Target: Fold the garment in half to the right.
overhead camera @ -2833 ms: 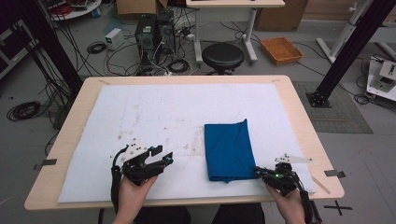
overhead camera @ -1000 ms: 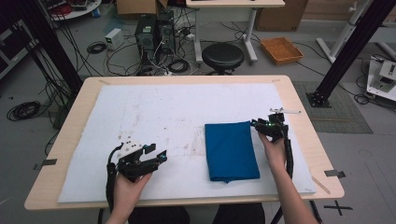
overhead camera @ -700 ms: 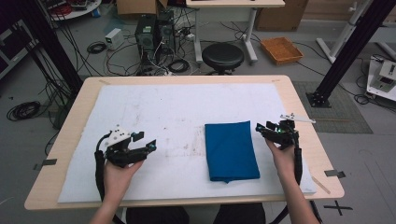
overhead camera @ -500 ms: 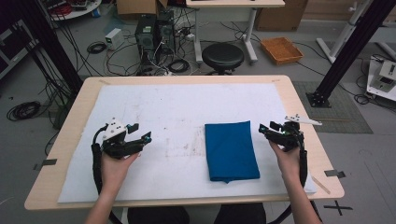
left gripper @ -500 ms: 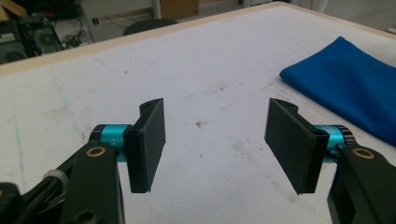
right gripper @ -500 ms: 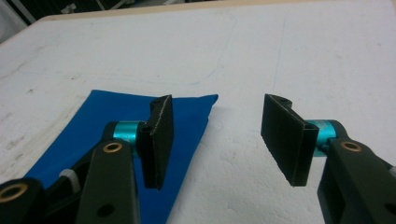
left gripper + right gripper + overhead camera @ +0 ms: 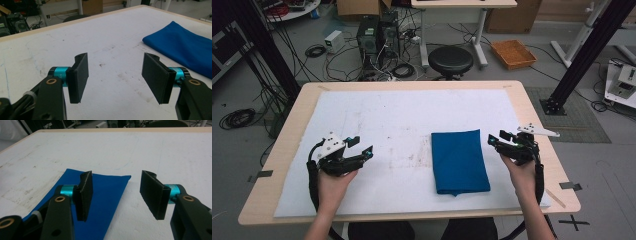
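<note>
Cloth [image 7: 459, 161] lies folded flat between both claws, just left of the open, empty right claw [image 7: 494, 140], well right of the open left claw [image 7: 362, 146]; folding looks done.

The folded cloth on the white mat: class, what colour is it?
Plain deep blue, no pattern; the folded cloth shows best in the high view.

Blue cloth [image 7: 185, 47] cut off by right edge in left gripper view; near part hidden behind left tongs [image 7: 115, 195] jaw in right gripper view. Forearms cut by near edge, high view.
</note>
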Motion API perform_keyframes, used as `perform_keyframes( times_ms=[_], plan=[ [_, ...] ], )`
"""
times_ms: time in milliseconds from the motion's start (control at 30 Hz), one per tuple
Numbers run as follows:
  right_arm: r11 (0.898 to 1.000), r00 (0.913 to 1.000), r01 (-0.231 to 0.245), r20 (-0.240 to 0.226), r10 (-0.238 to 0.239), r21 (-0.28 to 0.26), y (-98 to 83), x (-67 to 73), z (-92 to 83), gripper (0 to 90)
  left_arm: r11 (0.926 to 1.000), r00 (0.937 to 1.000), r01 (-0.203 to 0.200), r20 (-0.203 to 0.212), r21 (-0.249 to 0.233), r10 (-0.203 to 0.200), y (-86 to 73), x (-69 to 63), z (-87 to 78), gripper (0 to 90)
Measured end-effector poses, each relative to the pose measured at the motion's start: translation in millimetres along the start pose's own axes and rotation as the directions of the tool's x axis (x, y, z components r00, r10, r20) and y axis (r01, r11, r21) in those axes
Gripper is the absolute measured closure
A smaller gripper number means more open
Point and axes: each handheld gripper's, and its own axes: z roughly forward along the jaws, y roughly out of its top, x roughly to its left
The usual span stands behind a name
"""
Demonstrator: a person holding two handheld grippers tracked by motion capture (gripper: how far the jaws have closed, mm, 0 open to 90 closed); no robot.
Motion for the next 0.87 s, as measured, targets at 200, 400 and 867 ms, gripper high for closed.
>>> perform_keyframes(
  times_ms=[200, 400, 867],
  plan=[
    [1.000, 1.0000, -0.003, -0.009, 0.003, 0.005, -0.4, -3.7, 1.1, 43.8, 1.0000, 1.0000, 0.006, -0.001, 0.004, -0.006, -1.5, 2.1, 0.6, 38.2],
    [1.000, 0.9998, -0.010, -0.017, 0.010, 0.013, -0.9, -7.9, 2.0, 44.2, 1.0000, 1.0000, 0.007, 0.001, 0.001, -0.007, -2.9, 2.4, 1.3, 37.4],
    [1.000, 0.9995, -0.021, -0.022, 0.021, 0.019, -2.1, -10.2, 2.3, 43.2, 1.0000, 1.0000, 0.001, -0.001, -0.002, -0.001, -1.3, 1.7, -0.4, 37.4]
  ],
)
